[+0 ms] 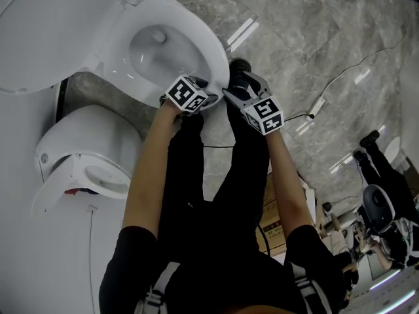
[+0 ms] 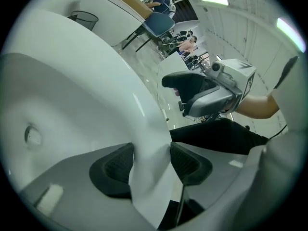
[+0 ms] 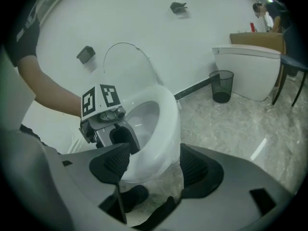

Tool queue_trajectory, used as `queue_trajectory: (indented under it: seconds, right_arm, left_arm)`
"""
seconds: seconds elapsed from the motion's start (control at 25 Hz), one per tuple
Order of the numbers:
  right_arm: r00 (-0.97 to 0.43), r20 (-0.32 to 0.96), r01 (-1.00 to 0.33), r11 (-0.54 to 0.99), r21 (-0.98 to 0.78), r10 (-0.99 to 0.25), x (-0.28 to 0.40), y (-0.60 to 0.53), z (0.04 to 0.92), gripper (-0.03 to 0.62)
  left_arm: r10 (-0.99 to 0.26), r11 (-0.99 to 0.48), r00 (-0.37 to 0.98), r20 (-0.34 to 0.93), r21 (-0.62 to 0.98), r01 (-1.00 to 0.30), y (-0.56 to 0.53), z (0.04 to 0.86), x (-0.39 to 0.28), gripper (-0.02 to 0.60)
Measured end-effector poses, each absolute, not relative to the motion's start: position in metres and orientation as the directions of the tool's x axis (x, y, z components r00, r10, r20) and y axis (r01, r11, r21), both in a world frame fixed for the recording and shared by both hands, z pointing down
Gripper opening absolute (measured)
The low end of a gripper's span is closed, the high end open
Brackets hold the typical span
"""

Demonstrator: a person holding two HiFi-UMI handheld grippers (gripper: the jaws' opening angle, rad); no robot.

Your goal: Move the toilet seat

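Observation:
A white toilet stands on the marble floor, its seat (image 1: 211, 52) down over the bowl and its lid (image 1: 39, 38) raised behind. My left gripper (image 1: 196, 90) is at the seat's front rim; in the left gripper view the white seat rim (image 2: 149, 177) fills the gap between the jaws and my left gripper (image 2: 150, 162) is shut on it. My right gripper (image 1: 239, 84) is just right of it. In the right gripper view the seat front (image 3: 166, 114) lies between the wide jaws of my right gripper (image 3: 153, 165), which stands open. Each gripper shows in the other's view: right gripper (image 2: 202, 93), left gripper (image 3: 108, 117).
A second white fixture (image 1: 85, 162) stands at the lower left beside the toilet. A cable with a plug block (image 1: 315, 106) runs over the floor to the right. A black wire wastebasket (image 3: 221, 85) and a low white partition (image 3: 250, 71) are farther off. People sit at the lower right (image 1: 380, 201).

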State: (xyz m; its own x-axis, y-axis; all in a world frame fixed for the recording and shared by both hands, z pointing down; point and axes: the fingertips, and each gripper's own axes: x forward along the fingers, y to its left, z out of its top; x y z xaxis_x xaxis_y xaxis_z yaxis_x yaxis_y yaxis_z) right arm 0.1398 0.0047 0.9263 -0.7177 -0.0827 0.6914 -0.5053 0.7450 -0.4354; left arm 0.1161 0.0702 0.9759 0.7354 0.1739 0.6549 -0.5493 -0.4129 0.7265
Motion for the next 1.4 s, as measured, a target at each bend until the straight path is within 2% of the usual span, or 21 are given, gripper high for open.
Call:
queue_trajectory:
  seconds: [0.2,0.28,0.44,0.72,0.8,0.84,1.4]
  right_arm:
    - [-0.733,0.679,-0.507,0.631,-0.587,0.043,0.136,0.038,0.958,0.334]
    - [-0.753,0.656,-0.511,0.582,-0.633,0.052,0.132,0.043,0.962,0.282]
    - [-0.782,0.622,-0.531,0.49,-0.692,0.031,0.126,0.04,0.962,0.298]
    - [-0.751,0.658,-0.565,0.46,-0.685,0.056,0.125,0.038,0.965,0.279]
    - [-0.753,0.657,-0.578,0.435,-0.69,0.042,0.129,0.035,0.962,0.207]
    - [-0.753,0.657,-0.58,0.433,-0.69,0.037,0.131,0.034,0.96,0.202]
    - [-0.742,0.67,-0.586,0.465,-0.664,0.022,0.128,0.033,0.91,0.207]
  left_arm:
    - [0.169,-0.425,0.734,0.658,0.72,-0.548,0.07,0.973,0.118,0.229]
    - [0.157,-0.436,0.729,0.667,0.709,-0.555,0.07,0.973,0.118,0.23]
    - [0.154,-0.438,0.726,0.67,0.705,-0.558,0.071,0.972,0.119,0.23]
    - [0.154,-0.431,0.728,0.668,0.709,-0.559,0.07,0.969,0.118,0.23]
    - [0.155,-0.43,0.734,0.661,0.714,-0.552,0.071,0.964,0.119,0.23]
    - [0.155,-0.429,0.738,0.657,0.718,-0.549,0.071,0.961,0.119,0.232]
    - [0.123,-0.358,0.778,0.616,0.759,-0.545,0.07,0.912,0.114,0.236]
